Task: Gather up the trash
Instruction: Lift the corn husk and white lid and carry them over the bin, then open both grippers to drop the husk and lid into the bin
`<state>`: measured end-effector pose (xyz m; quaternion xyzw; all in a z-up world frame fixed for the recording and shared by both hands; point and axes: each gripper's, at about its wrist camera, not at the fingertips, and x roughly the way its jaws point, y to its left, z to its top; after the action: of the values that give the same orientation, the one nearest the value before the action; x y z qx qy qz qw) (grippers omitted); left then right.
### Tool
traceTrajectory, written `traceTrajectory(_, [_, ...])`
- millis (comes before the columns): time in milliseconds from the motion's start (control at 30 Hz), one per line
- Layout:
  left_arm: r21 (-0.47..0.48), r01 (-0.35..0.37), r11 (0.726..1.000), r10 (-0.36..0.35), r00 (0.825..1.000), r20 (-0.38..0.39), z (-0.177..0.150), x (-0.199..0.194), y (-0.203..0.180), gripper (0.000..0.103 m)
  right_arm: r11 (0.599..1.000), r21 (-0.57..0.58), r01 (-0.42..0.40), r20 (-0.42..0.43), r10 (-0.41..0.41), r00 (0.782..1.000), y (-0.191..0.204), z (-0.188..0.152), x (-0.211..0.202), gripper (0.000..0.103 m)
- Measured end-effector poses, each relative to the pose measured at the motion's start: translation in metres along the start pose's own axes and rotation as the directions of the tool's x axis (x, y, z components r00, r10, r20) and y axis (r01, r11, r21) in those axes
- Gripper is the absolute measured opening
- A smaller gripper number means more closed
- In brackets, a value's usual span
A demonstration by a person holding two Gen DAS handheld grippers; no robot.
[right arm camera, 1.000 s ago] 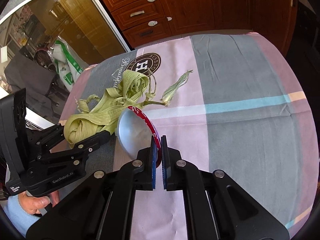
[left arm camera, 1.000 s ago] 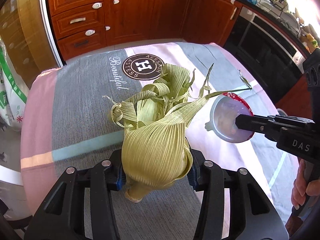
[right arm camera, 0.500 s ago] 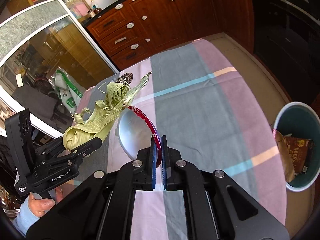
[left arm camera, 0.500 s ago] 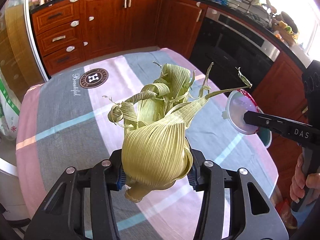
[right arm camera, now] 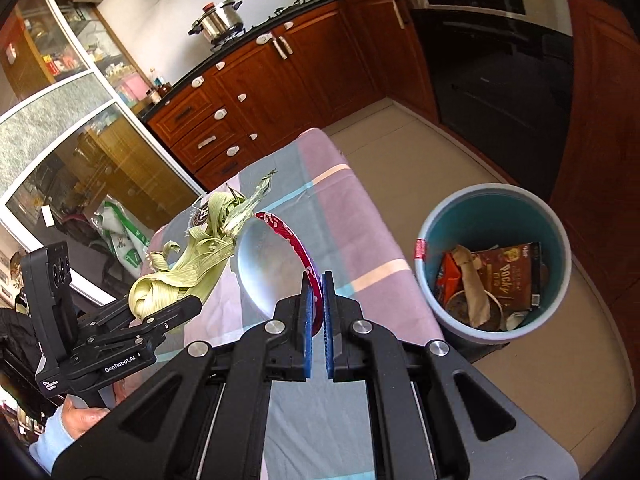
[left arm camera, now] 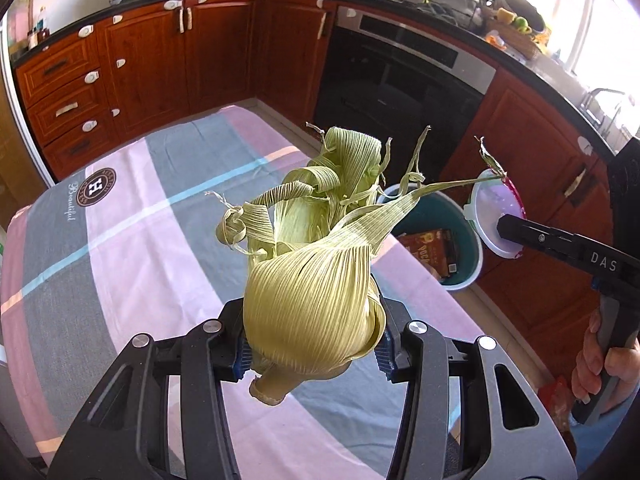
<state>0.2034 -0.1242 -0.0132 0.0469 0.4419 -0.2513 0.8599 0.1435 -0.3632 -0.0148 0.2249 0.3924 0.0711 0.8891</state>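
A bundle of pale green corn husks [left arm camera: 316,280] hangs in the air above the table, and my left gripper [left arm camera: 314,344] is shut on its thick base. The same corn husks [right arm camera: 188,276] show at left in the right wrist view, held by the left gripper [right arm camera: 176,312]. My right gripper [right arm camera: 317,300] is shut on the rim of a round white lid with a red edge [right arm camera: 272,264]; that lid [left arm camera: 496,220] hovers right of the husks, beside the bin. A teal trash bin [right arm camera: 492,260] stands on the floor off the table's right edge, with a brown snack box and scraps inside.
The table wears a pink, grey and blue striped cloth [left arm camera: 120,240] with a round logo. Red-brown kitchen cabinets [left arm camera: 160,60] and a black oven [left arm camera: 400,80] line the walls. Beige floor [right arm camera: 400,140] lies between table and cabinets. A hand [left arm camera: 604,360] grips the right tool.
Both grippers have swung rightward and risen a little, carrying husks and lid from over the table's middle toward its right edge. The trash bin has come into view.
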Motion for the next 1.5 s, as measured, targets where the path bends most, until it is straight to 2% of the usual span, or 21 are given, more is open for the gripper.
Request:
traceTrajectory(300, [0.076,0.032,0.997,-0.028,0.998,-0.054,0.017,0.037,-0.063,0.048,0.988,0.146,0.054,0.041,-0.060,0.997,-0.085,-0.011,-0.035,0.005])
traceTrajectory(500, [0.111,0.071,0.991,-0.061,0.994,-0.095,0.031,0.069,-0.095,0.049,0.974,0.208,0.085,0.037,-0.095,0.995,-0.123,-0.012,-0.040,0.005])
traceTrajectory(800, [0.116,0.141,0.983,-0.120,0.978,-0.168,0.054,0.131,-0.135,0.049,0.955,0.268,0.129,-0.001,-0.134,0.991,-0.158,-0.004,-0.019,0.005])
traceTrajectory(1167, [0.122,0.191,0.974,-0.155,0.954,-0.255,0.063,0.198,-0.156,0.049,0.928,0.318,0.196,-0.069,-0.183,0.981,-0.192,0.005,0.018,0.005])
traceTrajectory(1233, [0.115,0.197,0.974,-0.159,0.948,-0.274,0.064,0.208,-0.158,0.053,0.926,0.318,0.205,-0.086,-0.187,0.979,-0.195,0.008,0.026,0.006])
traceTrajectory(1267, [0.111,0.199,0.974,-0.161,0.945,-0.284,0.065,0.213,-0.159,0.057,0.925,0.317,0.209,-0.091,-0.190,0.978,-0.196,0.008,0.029,0.008])
traceTrajectory(1300, [0.112,0.199,0.974,-0.160,0.944,-0.288,0.066,0.215,-0.160,0.068,0.925,0.318,0.210,-0.093,-0.190,0.977,-0.197,0.009,0.031,0.009])
traceTrajectory(1333, [0.120,0.192,0.974,-0.151,0.947,-0.282,0.068,0.216,-0.162,0.073,0.922,0.323,0.213,-0.099,-0.191,0.977,-0.198,0.009,0.033,0.013])
traceTrajectory(1367, [0.134,0.180,0.974,-0.138,0.952,-0.273,0.068,0.214,-0.164,0.075,0.920,0.329,0.212,-0.102,-0.188,0.977,-0.200,0.010,0.035,0.034])
traceTrajectory(1400, [0.151,0.165,0.975,-0.120,0.956,-0.267,0.069,0.213,-0.165,0.079,0.917,0.335,0.217,-0.099,-0.195,0.976,-0.201,0.010,0.034,0.049])
traceTrajectory(1433, [0.166,0.148,0.975,-0.101,0.960,-0.261,0.069,0.210,-0.166,0.080,0.914,0.338,0.224,-0.087,-0.206,0.975,-0.201,0.010,0.033,0.071])
traceTrajectory(1500, [0.194,0.104,0.975,-0.057,0.971,-0.233,0.068,0.203,-0.166,0.081,0.913,0.332,0.236,-0.076,-0.223,0.972,-0.199,0.010,0.029,0.073])
